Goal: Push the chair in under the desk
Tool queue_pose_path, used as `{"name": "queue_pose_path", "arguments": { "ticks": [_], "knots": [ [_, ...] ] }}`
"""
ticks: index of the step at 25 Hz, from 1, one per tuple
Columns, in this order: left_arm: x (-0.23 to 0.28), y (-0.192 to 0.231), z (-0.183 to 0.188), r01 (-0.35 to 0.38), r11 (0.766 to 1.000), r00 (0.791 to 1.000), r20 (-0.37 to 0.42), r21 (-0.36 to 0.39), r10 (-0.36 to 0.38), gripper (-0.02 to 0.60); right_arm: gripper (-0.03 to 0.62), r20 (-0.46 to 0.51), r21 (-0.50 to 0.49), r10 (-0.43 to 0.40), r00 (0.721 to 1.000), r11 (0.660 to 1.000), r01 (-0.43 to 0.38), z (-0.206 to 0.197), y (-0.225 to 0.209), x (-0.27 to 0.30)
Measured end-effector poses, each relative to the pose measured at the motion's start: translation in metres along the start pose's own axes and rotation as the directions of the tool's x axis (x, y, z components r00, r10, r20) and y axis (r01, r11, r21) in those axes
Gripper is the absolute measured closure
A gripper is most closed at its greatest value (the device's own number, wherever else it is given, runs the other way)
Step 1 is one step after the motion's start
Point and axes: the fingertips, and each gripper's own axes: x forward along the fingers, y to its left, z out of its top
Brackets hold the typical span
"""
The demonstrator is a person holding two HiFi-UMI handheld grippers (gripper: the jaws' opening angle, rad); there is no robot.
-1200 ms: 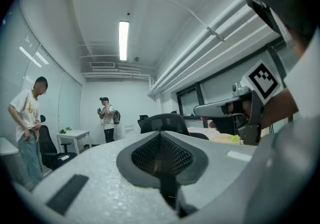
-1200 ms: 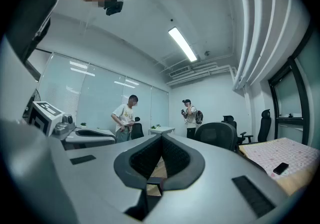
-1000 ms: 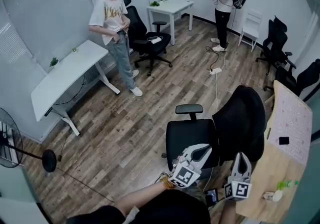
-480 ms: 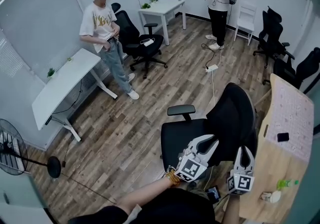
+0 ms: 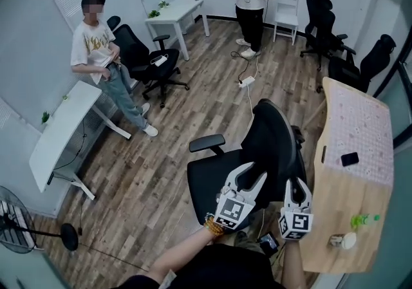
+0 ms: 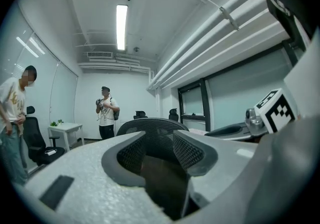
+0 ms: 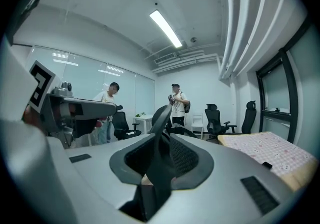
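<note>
The wooden desk [image 5: 331,210] runs down the right edge of the head view, and the black chair [image 5: 207,181] stands just left of it at lower centre. It is not under the desk yet. Its backrest [image 5: 277,139] faces the desk and its seat points left, so I judge it needs swinging round before it can roll in.

You stand behind it at the bottom of the frame with both tools up at the backrest, likely because that is the handiest place to steer from. Your left gripper [image 5: 250,177] has its jaws well apart with nothing pinched, and the mesh back shows beyond them. Your right gripper [image 5: 294,185] is only slightly parted. The thin edge of the backrest runs through the gap, but the pads don't appear to press on it.

Compared with a second ago, both sets of jaws have just been opening, the left far more. Both tools sit higher against the chair. The view has swung, so the two bystanders now sit further left in the frame. The chair looks no nearer the desk.
</note>
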Motion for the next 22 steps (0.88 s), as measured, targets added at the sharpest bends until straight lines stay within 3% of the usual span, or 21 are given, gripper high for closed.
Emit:
{"name": "queue_pose_path", "arguments": {
  "ticks": [10,18,22],
  "knots": [
    [0.061,-0.048,0.006,0.067,0.998,0.998,-0.021,0.012,-0.067,0.359,0.493,-0.070,0.014,-0.052,0.996,0.998,0.053,-0.030,-0.056,0.007],
    [0.079,-0.044,0.003,0.032,0.999,0.999,-0.009,-0.036,-0.032,0.354,0.471,-0.124,0.006,-0.058,0.991,0.998,0.059,-0.044,-0.079,0.019],
    [0.083,-0.058,-0.003,0.052,0.998,0.998,-0.023,-0.040,-0.053,0.331,0.440,-0.143,0.016,-0.050,0.988,0.998,0.053,-0.059,-0.092,0.024]
  ]
}}
